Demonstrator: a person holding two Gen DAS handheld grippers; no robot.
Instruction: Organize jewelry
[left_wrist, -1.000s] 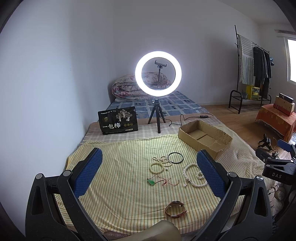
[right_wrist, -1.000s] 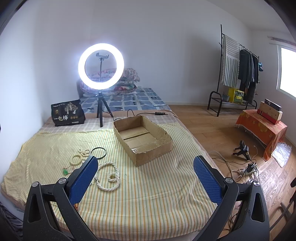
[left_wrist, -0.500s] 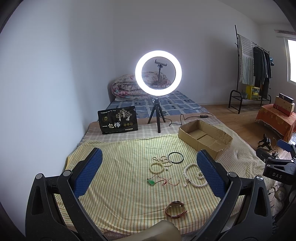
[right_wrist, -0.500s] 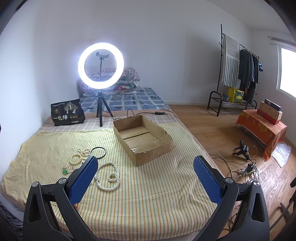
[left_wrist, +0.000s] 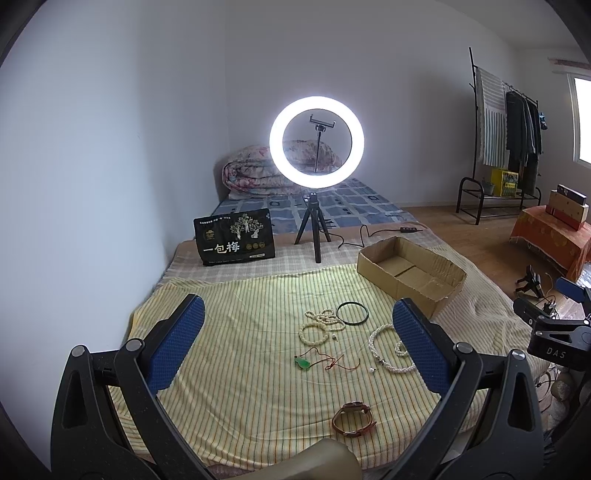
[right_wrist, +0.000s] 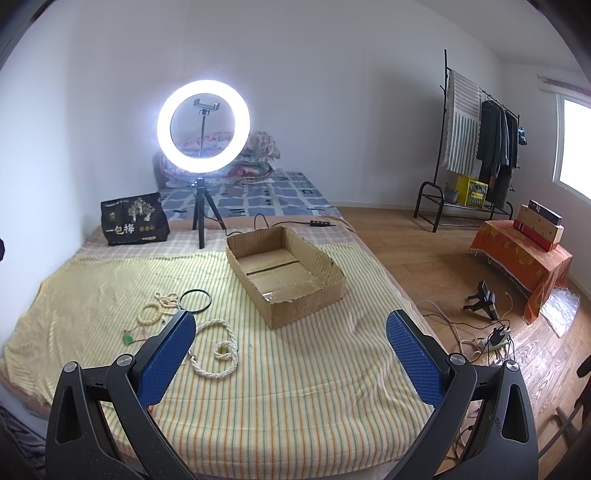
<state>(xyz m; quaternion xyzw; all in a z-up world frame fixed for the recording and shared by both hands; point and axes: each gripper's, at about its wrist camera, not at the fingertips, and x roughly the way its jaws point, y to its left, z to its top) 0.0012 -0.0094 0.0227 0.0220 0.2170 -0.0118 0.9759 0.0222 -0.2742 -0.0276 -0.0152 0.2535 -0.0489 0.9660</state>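
Observation:
Jewelry lies spread on a yellow striped cloth (left_wrist: 240, 387): a brown leather watch (left_wrist: 352, 418) nearest me, a green pendant on a red cord (left_wrist: 303, 363), a white pearl necklace (left_wrist: 384, 349), a cream bead bracelet (left_wrist: 314, 331), a beaded strand (left_wrist: 323, 315) and a black ring (left_wrist: 352, 313). An empty cardboard box (right_wrist: 284, 275) stands behind them to the right. My left gripper (left_wrist: 297, 341) hovers open above the pieces, holding nothing. My right gripper (right_wrist: 290, 350) hangs open over the cloth in front of the box, with the pearl necklace (right_wrist: 218, 349) by its left finger.
A lit ring light on a tripod (left_wrist: 316, 147) and a black printed bag (left_wrist: 235, 242) stand at the back of the bed. A folded quilt (left_wrist: 255, 171) lies by the wall. Right of the bed is wood floor with cables (right_wrist: 491, 336), a clothes rack (right_wrist: 476, 147) and an orange-covered stand (right_wrist: 524, 254).

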